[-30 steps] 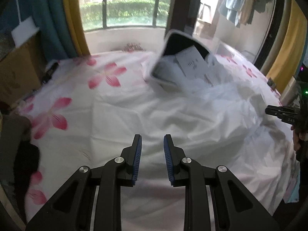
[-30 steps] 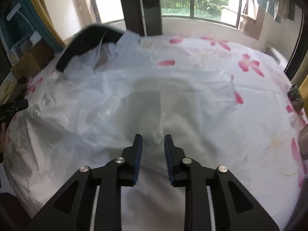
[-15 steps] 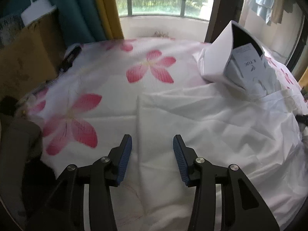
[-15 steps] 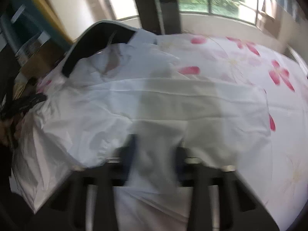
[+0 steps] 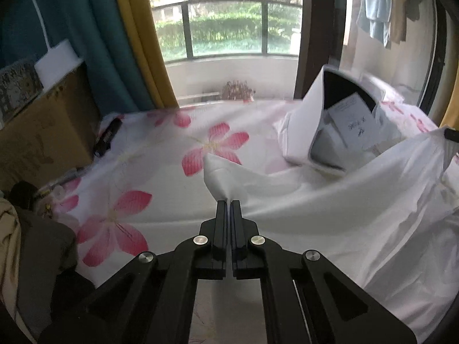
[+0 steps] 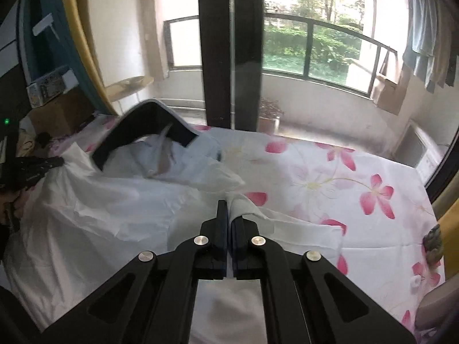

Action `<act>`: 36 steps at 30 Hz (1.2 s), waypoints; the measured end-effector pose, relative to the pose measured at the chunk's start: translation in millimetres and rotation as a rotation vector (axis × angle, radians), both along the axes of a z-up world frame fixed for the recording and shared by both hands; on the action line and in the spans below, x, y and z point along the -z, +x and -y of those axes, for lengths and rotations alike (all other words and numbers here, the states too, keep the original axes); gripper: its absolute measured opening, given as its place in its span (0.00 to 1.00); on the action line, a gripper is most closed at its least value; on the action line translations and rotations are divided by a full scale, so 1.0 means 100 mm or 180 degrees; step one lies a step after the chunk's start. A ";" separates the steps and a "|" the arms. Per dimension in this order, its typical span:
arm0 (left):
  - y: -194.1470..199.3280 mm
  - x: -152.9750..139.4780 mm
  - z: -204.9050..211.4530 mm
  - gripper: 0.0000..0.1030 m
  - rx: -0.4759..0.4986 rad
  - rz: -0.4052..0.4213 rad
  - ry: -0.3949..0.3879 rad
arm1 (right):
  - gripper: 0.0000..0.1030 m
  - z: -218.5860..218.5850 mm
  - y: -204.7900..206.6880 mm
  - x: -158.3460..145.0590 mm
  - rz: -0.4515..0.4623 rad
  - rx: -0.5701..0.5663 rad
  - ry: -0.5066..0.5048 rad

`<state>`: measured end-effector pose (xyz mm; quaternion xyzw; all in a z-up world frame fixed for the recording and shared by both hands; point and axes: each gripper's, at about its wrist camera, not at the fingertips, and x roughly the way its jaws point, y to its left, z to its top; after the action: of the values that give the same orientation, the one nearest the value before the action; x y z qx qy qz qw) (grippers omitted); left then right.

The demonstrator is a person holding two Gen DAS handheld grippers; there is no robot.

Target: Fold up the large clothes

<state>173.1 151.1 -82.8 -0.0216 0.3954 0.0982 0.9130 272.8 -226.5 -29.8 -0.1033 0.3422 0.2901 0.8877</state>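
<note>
A large white shirt (image 5: pixel 344 218) lies spread over the flowered bed sheet (image 5: pixel 160 177), its stiff collar (image 5: pixel 315 120) with a dark lining and paper tag standing up at the far end. My left gripper (image 5: pixel 229 202) is shut on a corner of the shirt's edge, and the cloth rises in a peak between its pads. In the right wrist view the shirt (image 6: pixel 94 215) covers the left half of the bed, collar (image 6: pixel 137 126) at the back. My right gripper (image 6: pixel 228 204) is shut on a fold of the shirt's other edge, lifted off the sheet. The left gripper's tip (image 6: pixel 43 163) shows at far left.
A cardboard box (image 5: pixel 43 137) stands left of the bed beside teal and yellow curtains (image 5: pixel 114 37). A dark small item (image 5: pixel 107 137) lies on the sheet's left edge. Balcony window and railing (image 6: pixel 330 46) lie beyond the bed. Clothes hang (image 5: pixel 378 5) at upper right. Dark clothing (image 5: pixel 34 246) sits at lower left.
Both grippers went from open over the flat shirt to shut on its edges. The left one moved toward the shirt's left edge; the right one pinched cloth and lifted it.
</note>
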 end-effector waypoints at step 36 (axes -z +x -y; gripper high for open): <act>-0.09 0.19 0.48 0.32 0.0279 -0.0226 -0.0347 | 0.47 0.28 0.09 0.68 -0.0554 0.0626 -0.0491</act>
<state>164.4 103.4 -101.8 -0.0504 0.4329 0.0371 0.8993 281.7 -255.0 -98.2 -0.1116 0.4476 0.1824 0.8683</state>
